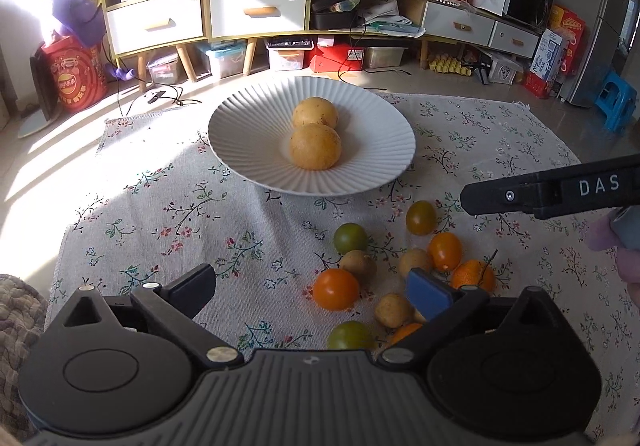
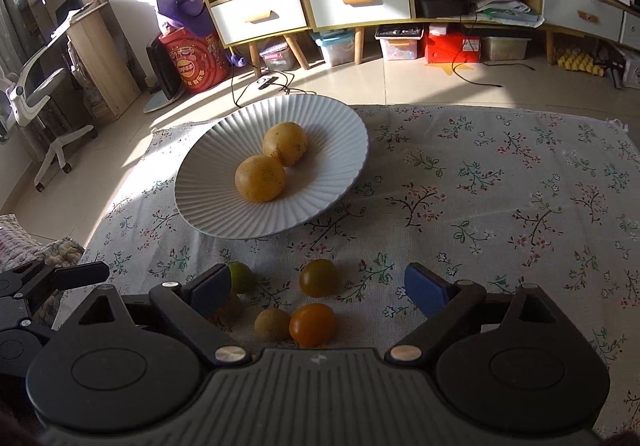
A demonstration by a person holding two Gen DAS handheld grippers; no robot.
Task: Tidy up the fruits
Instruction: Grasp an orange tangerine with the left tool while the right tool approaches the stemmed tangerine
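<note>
Two large yellow fruits [image 1: 315, 147] sit touching at the centre of the white ribbed plate [image 1: 240, 134], which serves as the collection point. The small tomatoes and fruits [image 1: 400, 266] lie clustered on the floral cloth [image 1: 160, 214] beside it. The left gripper [image 1: 316, 286] and right gripper [image 2: 318, 286] hover over the cluster, jaws spread wide and empty, judged ready to pick.
</note>
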